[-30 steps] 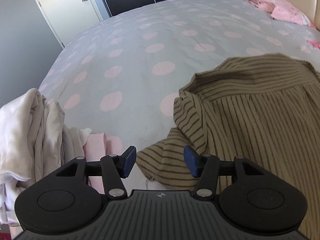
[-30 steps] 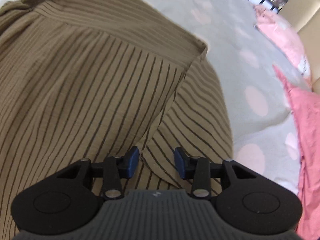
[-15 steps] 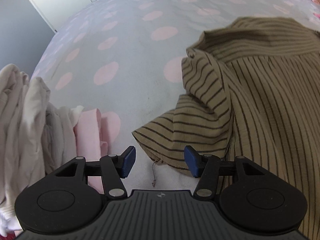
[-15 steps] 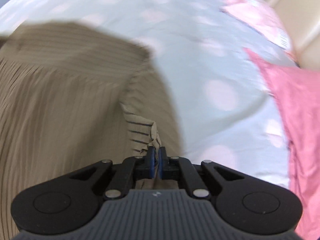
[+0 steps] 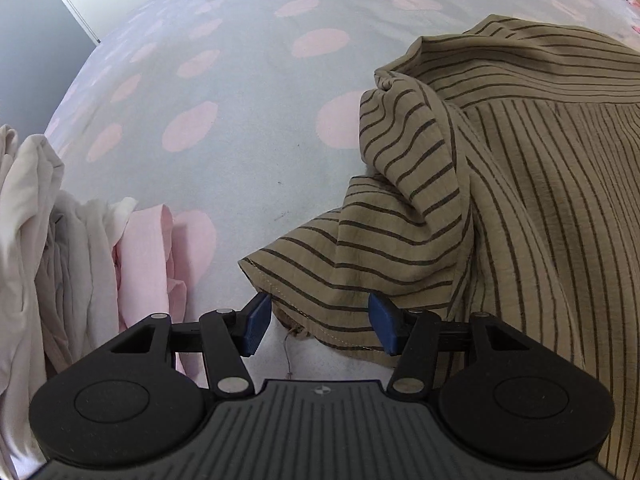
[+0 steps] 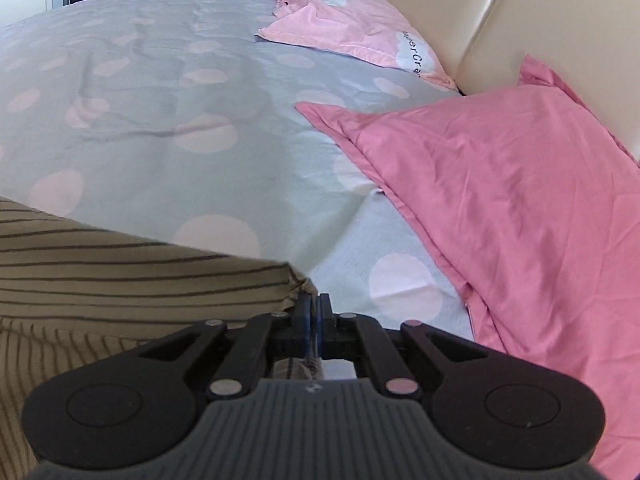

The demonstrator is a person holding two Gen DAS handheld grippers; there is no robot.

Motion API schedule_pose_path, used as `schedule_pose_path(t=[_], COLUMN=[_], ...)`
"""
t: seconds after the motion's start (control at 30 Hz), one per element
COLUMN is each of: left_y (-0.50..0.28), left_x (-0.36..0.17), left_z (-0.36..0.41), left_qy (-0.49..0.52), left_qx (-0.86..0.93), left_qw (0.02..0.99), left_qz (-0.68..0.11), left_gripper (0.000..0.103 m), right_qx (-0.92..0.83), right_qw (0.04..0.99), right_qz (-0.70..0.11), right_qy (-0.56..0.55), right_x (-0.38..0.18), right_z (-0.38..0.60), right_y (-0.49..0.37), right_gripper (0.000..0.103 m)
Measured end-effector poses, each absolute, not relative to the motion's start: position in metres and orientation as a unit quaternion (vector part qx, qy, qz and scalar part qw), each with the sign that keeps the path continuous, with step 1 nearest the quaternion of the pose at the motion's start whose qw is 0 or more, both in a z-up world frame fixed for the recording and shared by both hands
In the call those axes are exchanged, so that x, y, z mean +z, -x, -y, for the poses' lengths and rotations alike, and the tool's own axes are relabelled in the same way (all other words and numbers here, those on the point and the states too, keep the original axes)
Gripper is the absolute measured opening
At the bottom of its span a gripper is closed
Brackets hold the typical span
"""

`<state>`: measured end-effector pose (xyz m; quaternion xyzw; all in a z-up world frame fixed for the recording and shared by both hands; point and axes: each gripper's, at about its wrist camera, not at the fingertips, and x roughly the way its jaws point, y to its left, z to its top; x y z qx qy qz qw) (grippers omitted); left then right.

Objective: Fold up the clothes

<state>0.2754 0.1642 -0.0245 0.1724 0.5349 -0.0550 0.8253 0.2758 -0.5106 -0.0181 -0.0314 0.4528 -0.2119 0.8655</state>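
Observation:
A tan shirt with dark stripes [image 5: 520,208] lies on the grey bedspread with pink dots [image 5: 240,120]. In the left wrist view its crumpled sleeve end [image 5: 328,288] lies between the blue pads of my left gripper [image 5: 320,328], which stands open, the pads not pressing the cloth. In the right wrist view my right gripper [image 6: 314,316] is shut on the shirt's other sleeve edge [image 6: 294,290], and the striped cloth [image 6: 120,272] stretches off to the left from the jaws.
A heap of white and pale pink clothes [image 5: 60,240] lies left of the left gripper. A pink pillow [image 6: 500,200] lies to the right of the right gripper, a paler one [image 6: 352,36] farther back by the cream headboard [image 6: 500,24].
My right gripper shut on the sleeve edge and carried it right toward the pink pillow, rolling as it went. My left gripper sank toward the other sleeve end, jaws unchanged.

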Motion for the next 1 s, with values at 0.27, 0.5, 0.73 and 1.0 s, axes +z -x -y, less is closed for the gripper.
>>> schedule_pose_path(t=[0.27,0.5,0.73,1.0], left_y=[-0.284,-0.292,-0.301,-0.331], left_x=[-0.030,-0.031,-0.002,0.041], left_z=[-0.164,-0.172,-0.183,-0.224], left_qy=[-0.171,-0.146,-0.106,-0.033], left_qx=[-0.049,-0.059,-0.026,0.083], left_qw=[0.827,0.828,0.844,0.886], left_qz=[-0.534,-0.538,-0.525,-0.454], left_gripper=[0.052,0.023,0.001,0.000], right_qx=[-0.249,-0.253,-0.249,-0.247], right_qw=[0.856,0.854,0.849,0.840], right_qz=[-0.452,-0.453,-0.463,-0.480], right_qy=[0.029,0.034,0.051,0.062], right_x=[-0.032,-0.033,-0.037,-0.049], right_z=[0.514,0.511,0.509,0.509], right_y=[-0.286,-0.277,-0.273,-0.273], right_gripper=[0.010,0.030,0.031,0.032])
